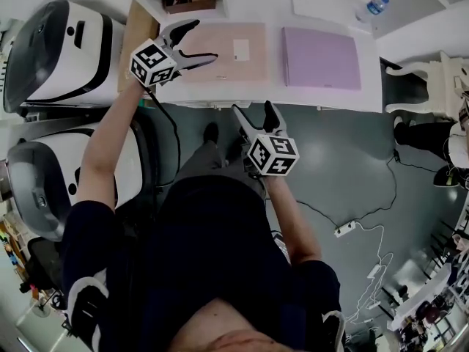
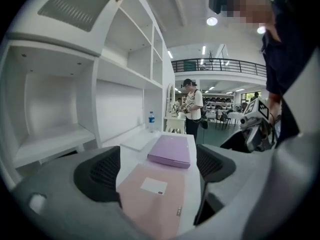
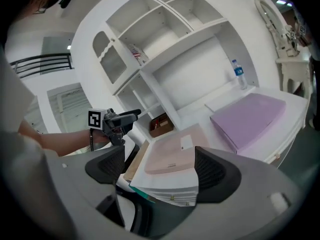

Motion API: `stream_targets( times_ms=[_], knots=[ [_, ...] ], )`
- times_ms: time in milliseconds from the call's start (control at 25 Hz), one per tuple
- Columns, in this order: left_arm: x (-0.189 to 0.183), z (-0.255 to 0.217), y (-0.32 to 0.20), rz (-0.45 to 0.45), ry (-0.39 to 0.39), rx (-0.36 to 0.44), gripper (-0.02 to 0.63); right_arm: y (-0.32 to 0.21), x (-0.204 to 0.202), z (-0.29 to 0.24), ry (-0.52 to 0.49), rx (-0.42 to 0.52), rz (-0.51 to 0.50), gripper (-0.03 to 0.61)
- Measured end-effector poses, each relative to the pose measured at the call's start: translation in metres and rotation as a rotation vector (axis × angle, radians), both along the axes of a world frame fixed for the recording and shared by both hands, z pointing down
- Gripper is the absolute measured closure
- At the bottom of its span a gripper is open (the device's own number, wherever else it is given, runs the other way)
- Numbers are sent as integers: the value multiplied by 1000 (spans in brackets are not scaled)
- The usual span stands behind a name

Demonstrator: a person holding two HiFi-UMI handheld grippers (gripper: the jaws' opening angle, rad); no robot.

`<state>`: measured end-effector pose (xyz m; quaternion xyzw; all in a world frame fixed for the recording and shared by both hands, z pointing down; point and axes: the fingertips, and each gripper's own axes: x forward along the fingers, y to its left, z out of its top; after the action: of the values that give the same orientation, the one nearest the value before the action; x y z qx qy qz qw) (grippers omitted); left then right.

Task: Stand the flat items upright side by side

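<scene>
Big open indoor hall, looks like a lab/demo space w/ staged furniture, not a home. Mezzanine railing [image 2: 220, 63] and ceiling lights [image 2: 212, 21] overhead. Desks and chairs [image 2: 225, 118] far back, a person [image 2: 192, 109] standing nearby. White shelf unit [image 2: 125, 79] and table [image 1: 272, 57] stand on grey floor [image 1: 344, 152] w/ power strip [image 1: 344, 230], loose cables [image 1: 392, 189]. Bulky white-black machines [image 1: 62, 50] alongside.

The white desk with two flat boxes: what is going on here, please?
A person holds a gripper in each hand. The left gripper is over the pink box, jaws apart, not gripping it. The right gripper, also open and empty, hangs in front of the desk. The pink box and the purple box both lie flat on the desk; nothing stands upright yet.
</scene>
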<state>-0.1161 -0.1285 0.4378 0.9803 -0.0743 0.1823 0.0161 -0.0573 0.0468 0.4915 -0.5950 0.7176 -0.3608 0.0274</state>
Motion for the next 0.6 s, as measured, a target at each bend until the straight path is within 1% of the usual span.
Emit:
stream_targets(
  times_ms=[80, 280, 400, 600],
  knots=[
    [11, 13, -11, 44, -37, -29, 123, -6, 4, 10, -29, -24, 20, 152],
    [26, 52, -43, 146, -124, -92, 124, -24, -1, 30, -30, -66, 69, 152],
    [35, 77, -62, 198, -177, -121, 124, -37, -1, 42, -48, -89, 110, 152],
    [40, 119, -80, 270, -259, -170, 133, -55, -11, 63, -102, -128, 166, 152]
  ],
)
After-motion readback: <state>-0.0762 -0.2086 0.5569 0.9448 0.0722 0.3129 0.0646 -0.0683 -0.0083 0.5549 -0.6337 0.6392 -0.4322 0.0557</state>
